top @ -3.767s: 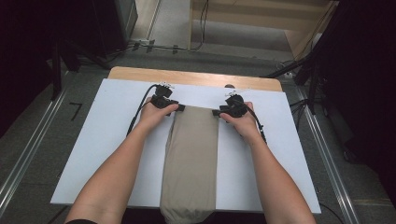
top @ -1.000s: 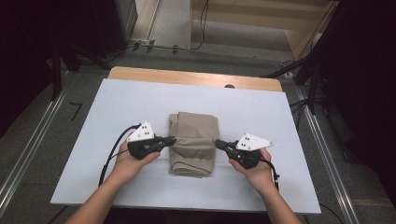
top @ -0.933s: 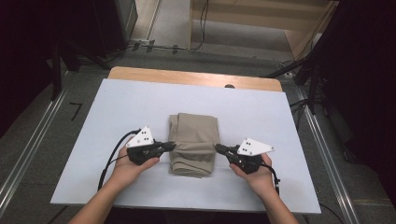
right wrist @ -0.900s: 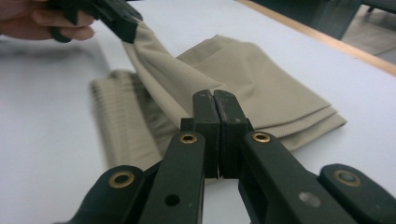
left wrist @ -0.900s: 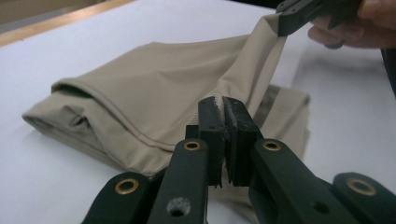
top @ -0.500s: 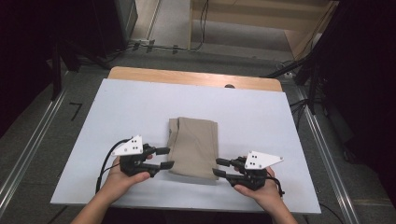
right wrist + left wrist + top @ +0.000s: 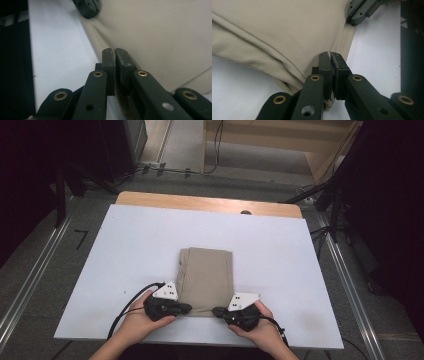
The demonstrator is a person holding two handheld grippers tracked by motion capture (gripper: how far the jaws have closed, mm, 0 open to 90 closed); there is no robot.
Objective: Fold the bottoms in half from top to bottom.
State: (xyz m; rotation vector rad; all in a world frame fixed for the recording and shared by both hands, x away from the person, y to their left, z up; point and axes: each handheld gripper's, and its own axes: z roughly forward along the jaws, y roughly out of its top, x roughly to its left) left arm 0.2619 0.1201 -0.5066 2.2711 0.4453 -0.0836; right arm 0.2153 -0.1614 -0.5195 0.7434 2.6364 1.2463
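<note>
A beige cloth [image 7: 205, 275] lies folded into a rectangle in the middle of the white table [image 7: 125, 250]. My left gripper [image 7: 186, 308] sits at the cloth's near left corner, my right gripper [image 7: 216, 310] at its near right corner, tips facing each other. In the left gripper view the jaws [image 7: 330, 53] have just been closing and pinch the cloth's hem [image 7: 274, 32], with fabric showing between the pads. The right gripper [image 7: 115, 50] has likewise just been closing, and its pads meet on the cloth's edge [image 7: 162, 32].
A wooden strip [image 7: 200, 202] runs along the table's far edge. Grey floor with metal rails flanks the table on both sides. The left gripper's black cable [image 7: 132, 300] loops over the table near the front edge. White surface surrounds the cloth.
Both hands slid from the cloth's sides back toward the front edge and lower. The jaws opened on the way and have closed again at the cloth's near corners.
</note>
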